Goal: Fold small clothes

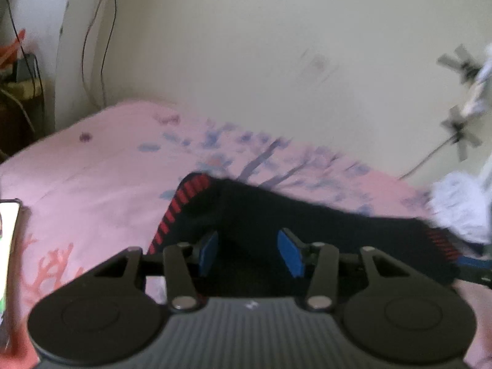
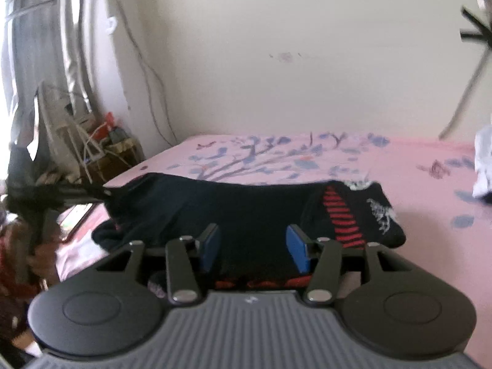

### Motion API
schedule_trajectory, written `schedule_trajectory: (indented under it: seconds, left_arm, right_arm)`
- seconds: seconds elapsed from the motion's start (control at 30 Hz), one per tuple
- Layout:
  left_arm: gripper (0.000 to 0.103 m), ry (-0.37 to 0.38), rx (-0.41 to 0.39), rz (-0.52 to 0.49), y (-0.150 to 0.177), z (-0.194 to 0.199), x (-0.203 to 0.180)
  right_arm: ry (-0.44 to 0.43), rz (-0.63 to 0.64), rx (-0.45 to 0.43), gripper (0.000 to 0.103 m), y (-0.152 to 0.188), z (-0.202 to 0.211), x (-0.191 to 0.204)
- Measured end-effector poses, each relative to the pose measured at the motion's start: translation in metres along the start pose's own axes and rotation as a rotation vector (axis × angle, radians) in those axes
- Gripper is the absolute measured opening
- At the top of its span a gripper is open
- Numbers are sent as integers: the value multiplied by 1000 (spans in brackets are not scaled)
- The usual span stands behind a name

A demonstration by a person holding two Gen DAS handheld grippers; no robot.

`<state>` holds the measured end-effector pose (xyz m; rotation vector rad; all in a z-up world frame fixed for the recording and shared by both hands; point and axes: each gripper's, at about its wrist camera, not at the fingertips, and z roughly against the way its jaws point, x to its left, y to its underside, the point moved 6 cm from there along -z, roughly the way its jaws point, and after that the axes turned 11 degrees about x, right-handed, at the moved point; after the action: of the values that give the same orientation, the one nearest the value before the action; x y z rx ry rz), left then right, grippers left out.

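The left tongs [image 1: 250, 253] stand spread, their blue pads [image 1: 290, 253] apart with nothing pinched; the dark cloth shows in the gap, but neither pad presses on it. The right tongs [image 2: 256, 250] are likewise spread, their own blue pads [image 2: 298, 250] clear of the fabric that lies in front of and below them. With both pairs parted over the same piece, this reads as a let-go, the cloth left to settle flat under its own weight.

That piece is the black garment [image 1: 276, 215], small, with red striped bands [image 1: 178, 206], lying across the pink bedsheet [image 1: 92, 169] close to the near edge of the bed. In the right wrist view it stretches sideways as a low, fairly even slab, with a red striped panel [image 2: 341, 218] and a white print [image 2: 381, 212] at its right end. That doubled, tidy look suggests one fold is already laid down; whether another is needed I cannot tell.

Each pair of tongs sits near one end of the garment, which suits handling it by two corners at once.

Further out, a white crumpled cloth [image 1: 458, 209] lies at the right on the bed, perhaps the next item. A phone [image 1: 9, 246] rests at the left edge. Behind stands a pale wall [image 1: 276, 46] with hanging cables [image 1: 107, 30].
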<state>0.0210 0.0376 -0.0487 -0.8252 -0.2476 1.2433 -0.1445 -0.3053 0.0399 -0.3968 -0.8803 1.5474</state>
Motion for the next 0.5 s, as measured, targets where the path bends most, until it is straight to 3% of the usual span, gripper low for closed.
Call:
schedule_trajectory:
  seconds: [0.03,0.1,0.17,0.23,0.37,0.5]
  left_arm:
    - [34,-22,10,6,-4,-13,6]
    - [32,-68,-14,23,-17,-23,13]
    - [31,-38,8,98,-23,-23,19]
    - [35,4,9,126,-23,-13,17]
    - [49,56,-33,101,-8,11,4]
    - [51,118,-30,71,6,17,-19]
  right_arm:
    - [-4,-27,46,48,2,-14,-1]
    - [-11,-46,126,48,11,-38,2]
    - [-6,-16,94,47,9,-31,7]
    - [4,-23,2,44,-1,-6,1]
    - [203,-10,-119,59,-14,32,-23]
    - [324,64,-75,68,-18,19,-30]
